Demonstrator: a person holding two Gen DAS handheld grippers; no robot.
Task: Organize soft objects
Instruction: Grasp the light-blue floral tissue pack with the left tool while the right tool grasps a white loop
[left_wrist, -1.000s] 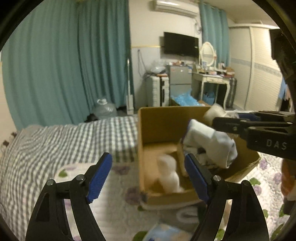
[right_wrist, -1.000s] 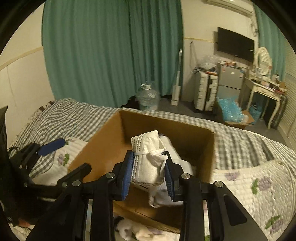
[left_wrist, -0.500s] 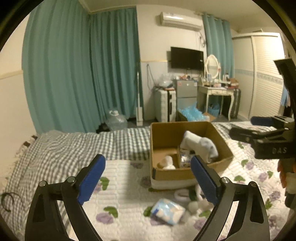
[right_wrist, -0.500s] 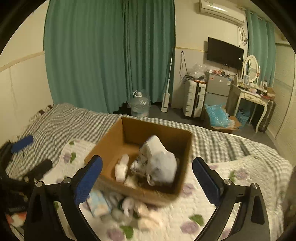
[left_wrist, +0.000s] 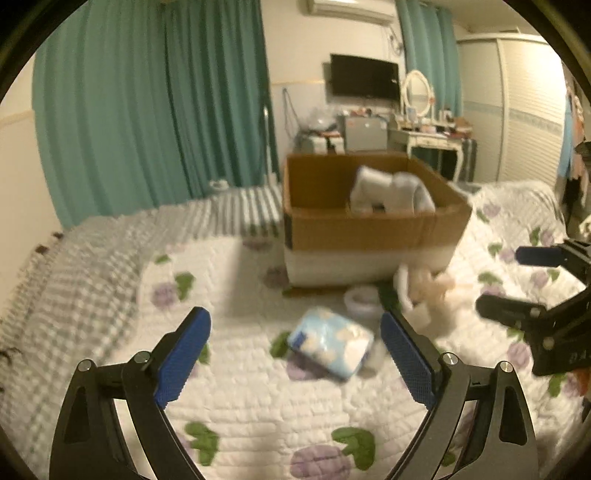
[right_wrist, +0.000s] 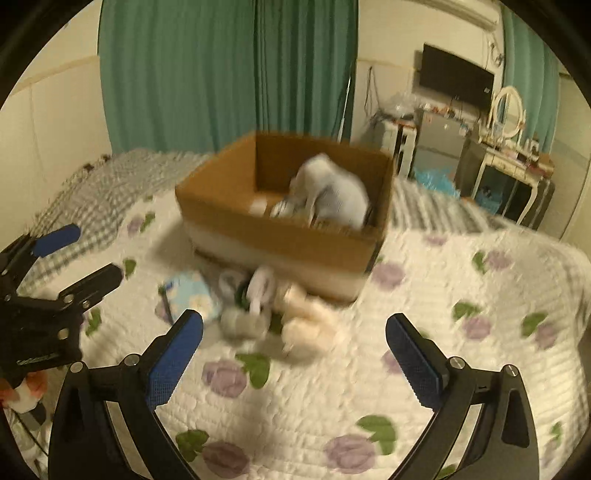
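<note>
A brown cardboard box (left_wrist: 369, 229) (right_wrist: 288, 236) stands on the flowered quilt, with a white-grey bundle of cloth (left_wrist: 391, 192) (right_wrist: 332, 192) lying inside it. In front of the box lies a loose pile: a light blue tissue pack (left_wrist: 330, 345) (right_wrist: 192, 295), white rolled pieces (left_wrist: 360, 299) (right_wrist: 243, 321) and a cream plush (left_wrist: 428, 291) (right_wrist: 310, 321). My left gripper (left_wrist: 293, 321) (right_wrist: 55, 258) hovers open above the quilt, just short of the tissue pack. The right gripper (right_wrist: 294, 321) (left_wrist: 532, 280) is open too, empty, near the plush.
The white quilt (left_wrist: 258, 417) covers the bed's near part, and a grey checked blanket (left_wrist: 85, 266) lies to the left and behind the box. Teal curtains (left_wrist: 147, 110), a dressing table (left_wrist: 432, 136) and a wardrobe (left_wrist: 524, 110) stand beyond the bed.
The right gripper let go of the white folded cloth, which now lies in the box, and opened wide. Both grippers drew back from the box and sank toward the quilt. The left jaws widened.
</note>
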